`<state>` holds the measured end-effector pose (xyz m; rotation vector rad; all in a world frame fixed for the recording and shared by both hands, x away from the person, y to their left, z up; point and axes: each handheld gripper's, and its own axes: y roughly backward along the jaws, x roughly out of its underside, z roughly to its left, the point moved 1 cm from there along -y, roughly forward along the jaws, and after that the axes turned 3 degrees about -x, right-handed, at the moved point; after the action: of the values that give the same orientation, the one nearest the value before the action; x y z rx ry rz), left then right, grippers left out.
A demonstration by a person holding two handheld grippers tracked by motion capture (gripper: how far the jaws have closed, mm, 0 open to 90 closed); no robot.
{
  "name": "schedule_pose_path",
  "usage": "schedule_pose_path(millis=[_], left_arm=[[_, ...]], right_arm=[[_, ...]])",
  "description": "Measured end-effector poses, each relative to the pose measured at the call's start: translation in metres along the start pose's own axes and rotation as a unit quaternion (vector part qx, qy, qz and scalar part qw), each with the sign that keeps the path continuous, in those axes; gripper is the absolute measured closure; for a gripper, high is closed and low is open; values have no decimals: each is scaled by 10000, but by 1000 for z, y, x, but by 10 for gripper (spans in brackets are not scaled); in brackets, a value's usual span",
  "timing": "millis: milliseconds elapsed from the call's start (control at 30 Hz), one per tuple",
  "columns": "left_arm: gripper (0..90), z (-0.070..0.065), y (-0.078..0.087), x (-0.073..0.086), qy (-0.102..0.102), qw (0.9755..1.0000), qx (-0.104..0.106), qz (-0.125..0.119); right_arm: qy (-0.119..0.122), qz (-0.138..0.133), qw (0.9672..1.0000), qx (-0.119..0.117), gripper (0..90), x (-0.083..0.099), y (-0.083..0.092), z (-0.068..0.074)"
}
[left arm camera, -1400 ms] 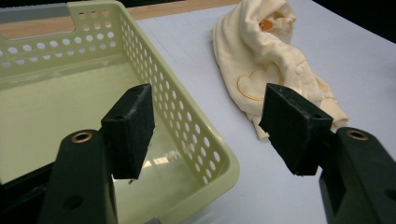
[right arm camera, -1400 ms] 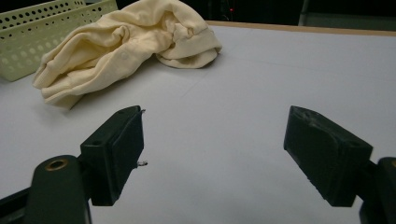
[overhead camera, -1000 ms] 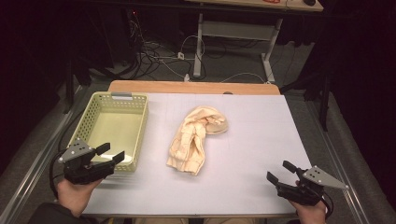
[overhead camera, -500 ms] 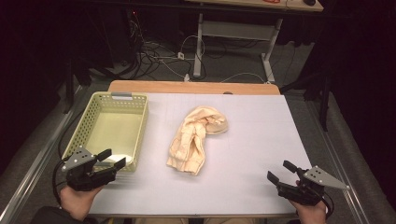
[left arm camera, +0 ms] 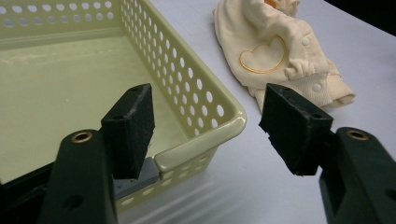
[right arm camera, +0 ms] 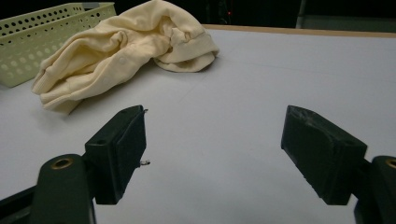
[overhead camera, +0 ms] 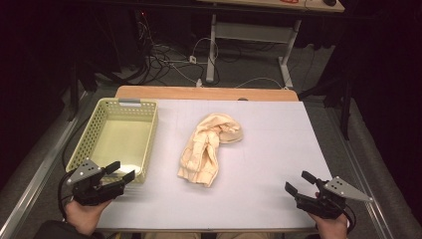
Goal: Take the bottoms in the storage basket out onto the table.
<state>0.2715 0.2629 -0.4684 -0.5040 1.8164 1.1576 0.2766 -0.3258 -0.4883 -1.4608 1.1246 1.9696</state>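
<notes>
Cream baby garment [overhead camera: 206,149]: crumpled mid-table, beside pale green perforated basket [overhead camera: 102,119]. Left gripper [overhead camera: 119,174] by basket's near corner, right gripper [overhead camera: 297,183] well apart; both with jaws spread, empty.

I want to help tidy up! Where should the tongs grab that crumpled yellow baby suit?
Probably the near end of the cream baby suit, where the cuffed edge lies in a thick fold on the table. Come from above with the open left tongs, which sit nearer; the fold gives something to pinch.

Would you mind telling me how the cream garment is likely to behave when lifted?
The cream garment lies crumpled in soft folds, so it will probably hang limp and unfold. It looks like thin knit fabric, likely light. Pushed, it would probably bunch rather than slide whole.
</notes>
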Motion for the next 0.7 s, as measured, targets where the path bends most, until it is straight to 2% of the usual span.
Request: schedule_pose_path(millis=[700], left_arm=[[332,-1,-1,0,-4,10000,61,-14]], right_arm=[[44,-28,10000,-19,244,-1,-1,2]])
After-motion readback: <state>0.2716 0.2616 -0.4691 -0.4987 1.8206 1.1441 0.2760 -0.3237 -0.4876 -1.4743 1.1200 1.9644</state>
